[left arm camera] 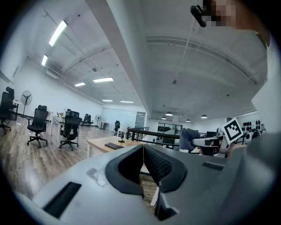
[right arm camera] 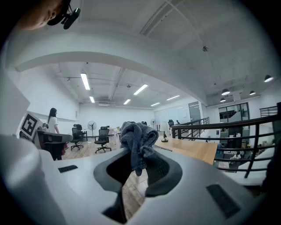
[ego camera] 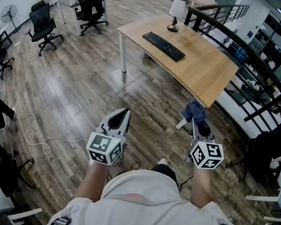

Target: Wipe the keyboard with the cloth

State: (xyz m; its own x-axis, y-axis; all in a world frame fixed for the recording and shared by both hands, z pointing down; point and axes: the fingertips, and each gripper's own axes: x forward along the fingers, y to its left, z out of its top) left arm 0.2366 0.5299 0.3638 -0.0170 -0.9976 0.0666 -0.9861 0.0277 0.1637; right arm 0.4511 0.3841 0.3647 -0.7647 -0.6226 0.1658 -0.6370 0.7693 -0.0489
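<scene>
Head view has the person standing well back from the wooden desk (ego camera: 204,66), so no wiping yet; the black keyboard (ego camera: 163,46) lies flat on the desktop, near a small table lamp (ego camera: 176,14); the right gripper (ego camera: 195,122) is pinching a blue-grey cloth (ego camera: 195,110), bunched up and flopping over the jaw tips; right gripper view backs that up, jaws clamped on a fold with the rest hanging loose; the left gripper (ego camera: 124,112) has its jaws pressed together on nothing. My guess: the cloth's soft and light, it'll drape and drag fine as held; the keyboard looks light too and could skate on that smooth top, so I'd pin an edge of its frame with the free gripper, not the keys.
</scene>
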